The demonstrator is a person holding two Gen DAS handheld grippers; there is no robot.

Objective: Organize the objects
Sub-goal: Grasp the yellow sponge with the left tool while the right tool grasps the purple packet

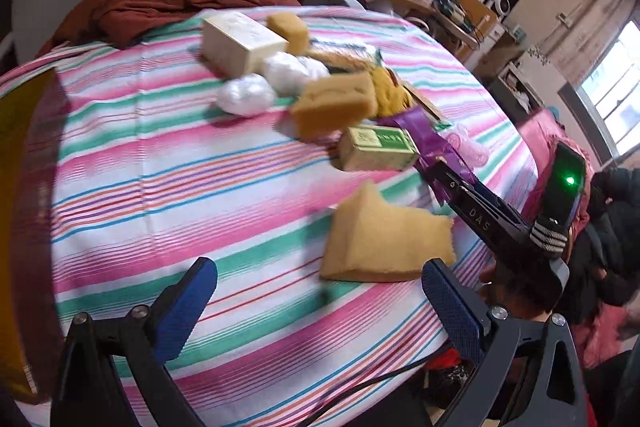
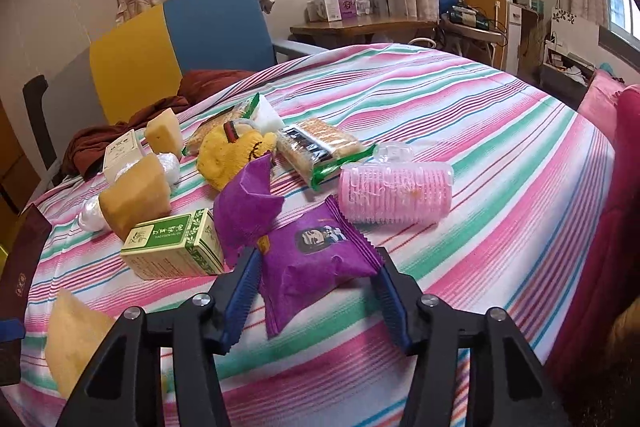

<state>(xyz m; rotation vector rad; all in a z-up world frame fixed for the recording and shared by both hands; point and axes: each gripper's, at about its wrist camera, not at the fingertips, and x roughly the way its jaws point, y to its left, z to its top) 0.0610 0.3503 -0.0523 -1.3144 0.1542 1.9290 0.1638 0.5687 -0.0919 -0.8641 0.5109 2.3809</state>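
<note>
Tool in the right hand [image 2: 316, 267] grasps a purple snack packet [image 2: 316, 263] lying on the striped desk [image 2: 480, 147] beside a green box [image 2: 176, 247]; left tool [image 1: 320, 295] gapes released near a yellow sponge [image 1: 380, 239].

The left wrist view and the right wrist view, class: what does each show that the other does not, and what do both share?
Only the left wrist view shows the open left hand-held gripper. Only the right wrist view shows the biscuit packet and the whole pink hair roller. Both share the striped cloth, the green box, the purple packet between the right hand-held gripper fingers, and the nearest sponge.
</note>
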